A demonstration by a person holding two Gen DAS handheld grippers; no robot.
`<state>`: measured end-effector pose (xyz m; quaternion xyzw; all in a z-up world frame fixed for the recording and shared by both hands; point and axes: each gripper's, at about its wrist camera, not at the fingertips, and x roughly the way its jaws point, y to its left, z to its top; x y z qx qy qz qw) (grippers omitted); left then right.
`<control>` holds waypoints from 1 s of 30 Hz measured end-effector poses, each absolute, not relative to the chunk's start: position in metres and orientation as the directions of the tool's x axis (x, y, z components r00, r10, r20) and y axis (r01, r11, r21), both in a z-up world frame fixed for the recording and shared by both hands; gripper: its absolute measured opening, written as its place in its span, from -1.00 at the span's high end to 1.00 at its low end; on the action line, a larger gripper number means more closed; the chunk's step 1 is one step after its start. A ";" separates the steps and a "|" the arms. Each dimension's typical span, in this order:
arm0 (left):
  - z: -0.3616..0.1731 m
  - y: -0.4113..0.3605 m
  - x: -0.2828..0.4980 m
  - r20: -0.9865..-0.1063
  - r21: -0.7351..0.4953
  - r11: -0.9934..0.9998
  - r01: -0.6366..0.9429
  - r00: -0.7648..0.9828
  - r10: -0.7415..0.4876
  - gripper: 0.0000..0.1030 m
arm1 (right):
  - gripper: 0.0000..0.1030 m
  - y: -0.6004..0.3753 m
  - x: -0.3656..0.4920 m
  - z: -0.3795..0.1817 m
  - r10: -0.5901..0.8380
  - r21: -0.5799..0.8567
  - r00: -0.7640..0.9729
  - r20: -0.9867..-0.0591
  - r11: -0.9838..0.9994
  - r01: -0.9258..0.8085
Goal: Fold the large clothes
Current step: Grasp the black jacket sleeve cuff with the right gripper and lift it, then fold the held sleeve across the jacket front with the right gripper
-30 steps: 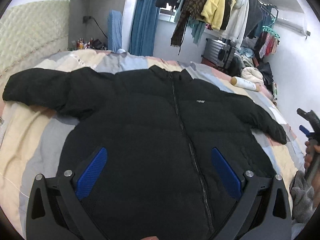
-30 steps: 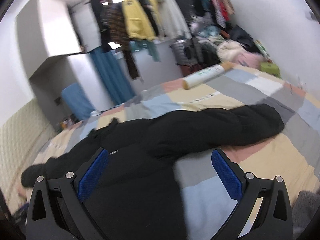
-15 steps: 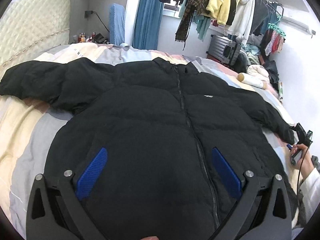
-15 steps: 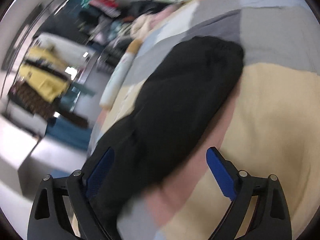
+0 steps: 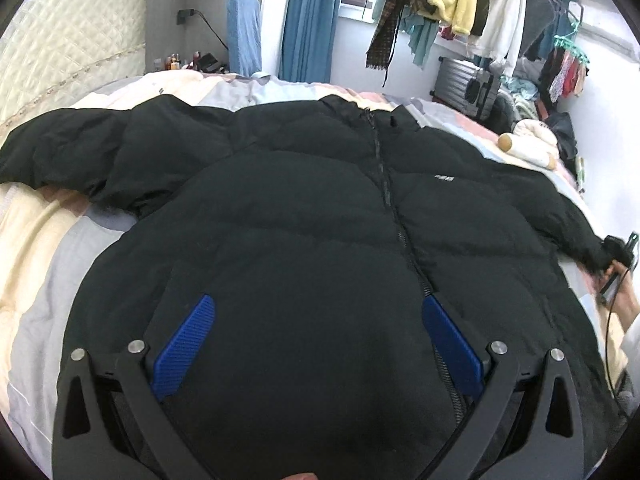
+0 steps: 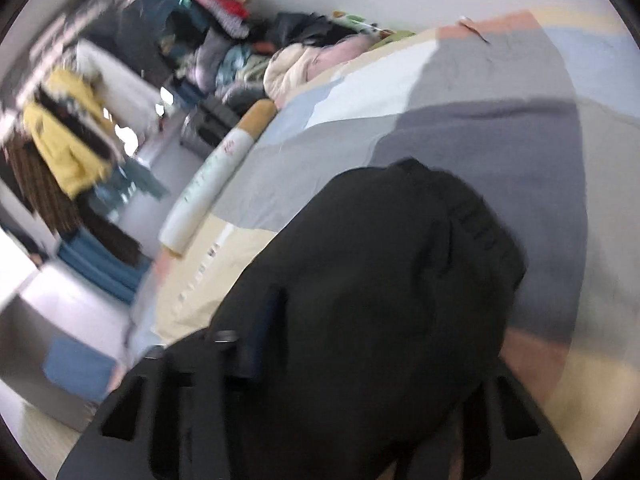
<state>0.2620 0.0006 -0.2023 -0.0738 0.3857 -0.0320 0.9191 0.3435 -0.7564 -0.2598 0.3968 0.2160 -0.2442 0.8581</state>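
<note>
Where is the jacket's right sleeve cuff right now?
In the right wrist view, the sleeve cuff fills the centre, between the right gripper's fingers, on the patchwork bedspread.

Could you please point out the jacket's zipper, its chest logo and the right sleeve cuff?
Zipper (image 5: 394,216): left wrist view, mid-length of the track.
Logo (image 5: 444,178): left wrist view, the white patch.
Cuff (image 6: 480,220): right wrist view, ribbed end.

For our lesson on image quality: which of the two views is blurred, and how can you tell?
Right wrist view: smeared by motion, the hanging clothes streaked and the sleeve soft-edged. Left wrist view: sharp, the jacket's zip crisp, though the fisheye bends the bed edges.
</note>
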 end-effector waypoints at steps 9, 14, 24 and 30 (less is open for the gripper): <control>-0.205 -0.001 0.266 -0.720 -0.128 0.992 0.012 0.686 -0.101 -1.00 | 0.90 -0.758 0.341 -0.181 -0.385 0.456 0.777 -0.498 0.646 0.612; -0.194 0.004 0.260 -0.704 -0.082 0.996 0.024 0.706 -0.075 -1.00 | 0.90 -0.723 0.342 -0.105 -0.418 0.380 0.811 -0.409 0.730 0.568; -0.163 0.033 0.238 -0.656 -0.116 0.993 0.027 0.748 -0.097 -1.00 | 0.84 -0.546 0.356 0.064 -0.285 0.191 0.936 -0.205 0.927 0.324; -0.147 0.046 0.225 -0.626 -0.107 0.993 0.040 0.773 -0.099 -1.00 | 0.83 -0.403 0.367 0.116 -0.113 0.113 0.982 -0.154 0.985 0.131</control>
